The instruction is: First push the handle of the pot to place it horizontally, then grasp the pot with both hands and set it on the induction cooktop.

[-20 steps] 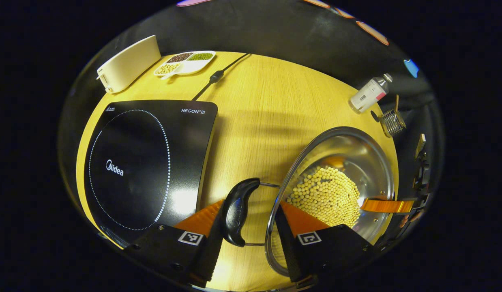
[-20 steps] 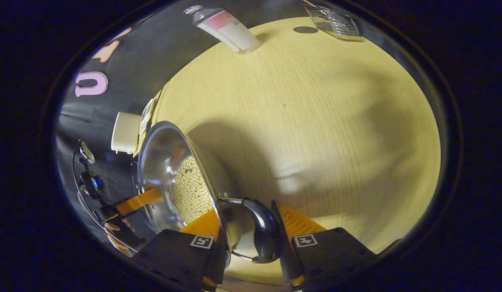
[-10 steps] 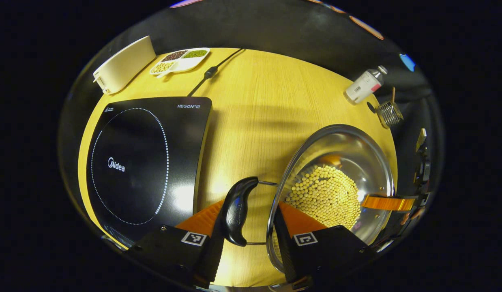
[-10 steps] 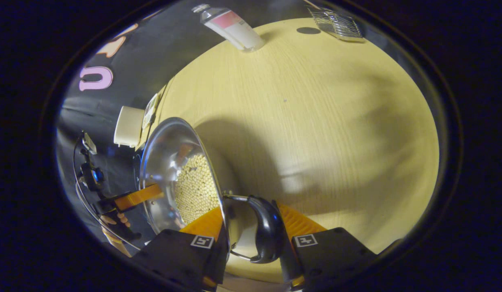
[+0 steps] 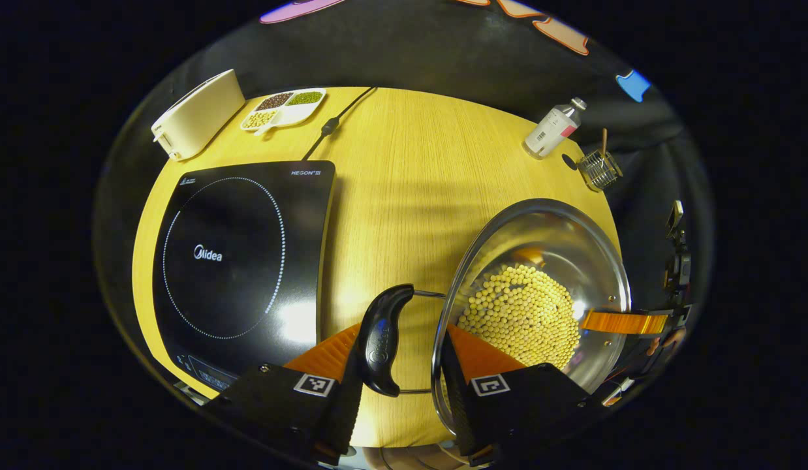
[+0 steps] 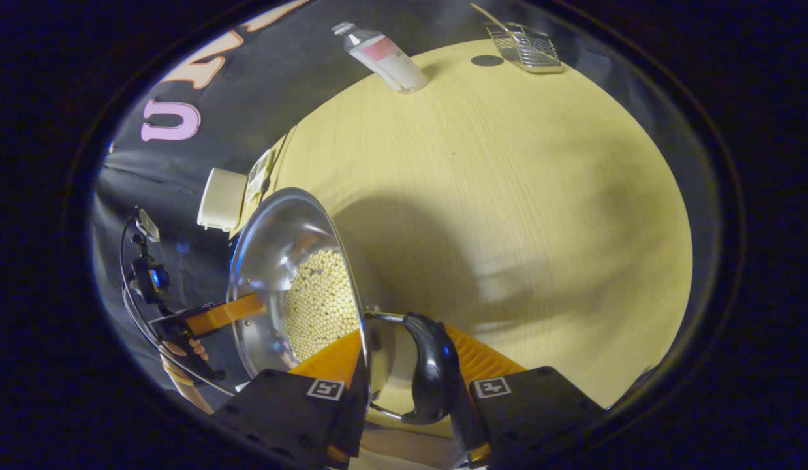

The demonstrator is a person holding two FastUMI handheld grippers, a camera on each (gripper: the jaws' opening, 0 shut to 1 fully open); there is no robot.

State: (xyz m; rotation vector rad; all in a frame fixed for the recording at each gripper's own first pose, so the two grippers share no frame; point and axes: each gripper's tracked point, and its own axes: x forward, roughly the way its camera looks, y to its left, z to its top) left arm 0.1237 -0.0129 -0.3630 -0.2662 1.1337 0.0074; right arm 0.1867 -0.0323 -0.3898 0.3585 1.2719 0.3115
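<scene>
- Two grippers, one pot [image 5: 541, 287]: your left gripper [image 5: 399, 356] straddles the near handle [image 5: 382, 339], fingers either side of the handle and rim, and looks closed on them.
- Your right gripper [image 6: 410, 372] does likewise on the far handle [image 6: 430, 372].
- Pot sits right of the induction cooktop [image 5: 241, 261], apart.
- Judging by the beans [image 5: 521, 316], it's heavy and its steel slick; keep it level.

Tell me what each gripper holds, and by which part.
Both hold the steel pot: the left gripper astride its near black handle, the right gripper astride the opposite handle.
</scene>
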